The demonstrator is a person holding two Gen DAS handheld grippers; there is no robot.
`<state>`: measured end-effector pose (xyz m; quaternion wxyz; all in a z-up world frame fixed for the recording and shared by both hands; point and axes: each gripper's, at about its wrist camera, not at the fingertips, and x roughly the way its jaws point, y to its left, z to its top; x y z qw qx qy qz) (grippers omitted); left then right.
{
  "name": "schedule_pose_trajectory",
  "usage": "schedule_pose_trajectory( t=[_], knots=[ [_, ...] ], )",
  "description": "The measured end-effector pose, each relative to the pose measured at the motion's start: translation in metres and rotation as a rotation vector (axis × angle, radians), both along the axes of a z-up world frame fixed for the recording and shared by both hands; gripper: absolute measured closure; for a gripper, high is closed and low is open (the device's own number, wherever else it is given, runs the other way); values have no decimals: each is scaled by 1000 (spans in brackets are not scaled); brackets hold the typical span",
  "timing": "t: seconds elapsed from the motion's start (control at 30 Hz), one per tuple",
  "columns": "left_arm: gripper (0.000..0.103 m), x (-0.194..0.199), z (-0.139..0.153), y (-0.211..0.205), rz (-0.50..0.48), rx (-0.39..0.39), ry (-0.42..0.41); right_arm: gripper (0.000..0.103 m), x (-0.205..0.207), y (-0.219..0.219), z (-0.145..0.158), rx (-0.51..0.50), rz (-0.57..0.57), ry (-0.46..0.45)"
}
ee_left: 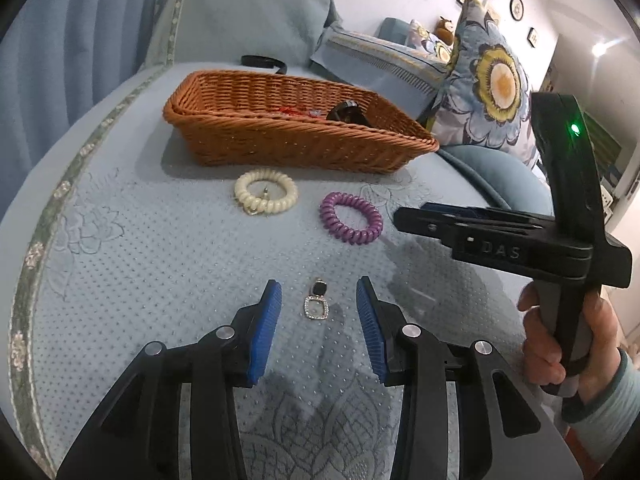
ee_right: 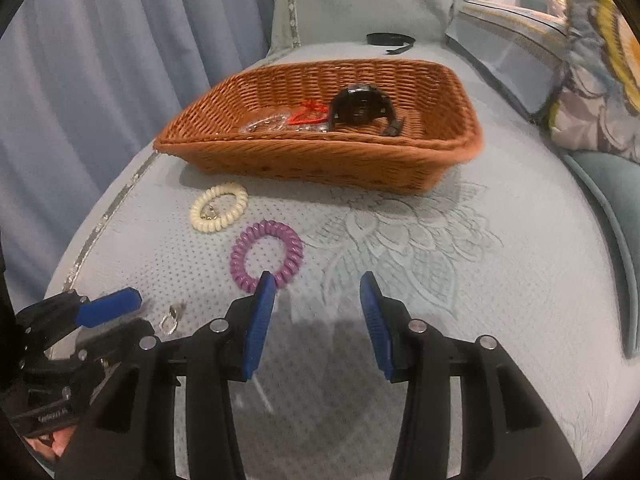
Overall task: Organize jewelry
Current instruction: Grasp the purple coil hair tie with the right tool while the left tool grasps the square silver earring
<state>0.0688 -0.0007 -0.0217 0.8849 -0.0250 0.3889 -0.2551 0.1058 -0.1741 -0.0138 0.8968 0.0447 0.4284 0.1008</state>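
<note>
Sofa seat with pale blue quilted cover, curtain behind. Wicker basket sits toward the seat's back edge, holding a black watch and red cord. Cream coil bracelet and purple coil bracelet lie just before the basket. My left hand-held gripper is spread, fingers either side of a pendant earring, not touching. My right hand-held gripper is spread, empty, beside the purple coil.

The only legible lettering is "DAS", raised in black on the side of the right gripper body, at about three o'clock in the left wrist view. A small marking on the left gripper is too blurred to read.
</note>
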Motion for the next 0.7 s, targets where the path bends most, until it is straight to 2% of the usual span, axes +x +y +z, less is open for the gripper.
schedule_pose_trajectory(
  t=[0.2, 0.27, 0.33, 0.37, 0.7],
  knots=[
    [66, 2, -8, -15, -28, 78, 7, 76, 30, 21, -9, -57, 9, 33],
    [66, 1, -9, -17, -40, 86, 4, 79, 35, 28, -11, -86, 15, 34],
    [66, 2, -9, -17, -43, 89, 9, 90, 35, 32, -12, -108, 35, 32],
    [66, 2, -9, -17, -45, 87, 9, 91, 32, 34, -12, -121, 40, 30],
    [66, 5, -10, -26, -41, 127, 0, 92, -33, 13, -13, -83, 40, 31]
  ],
)
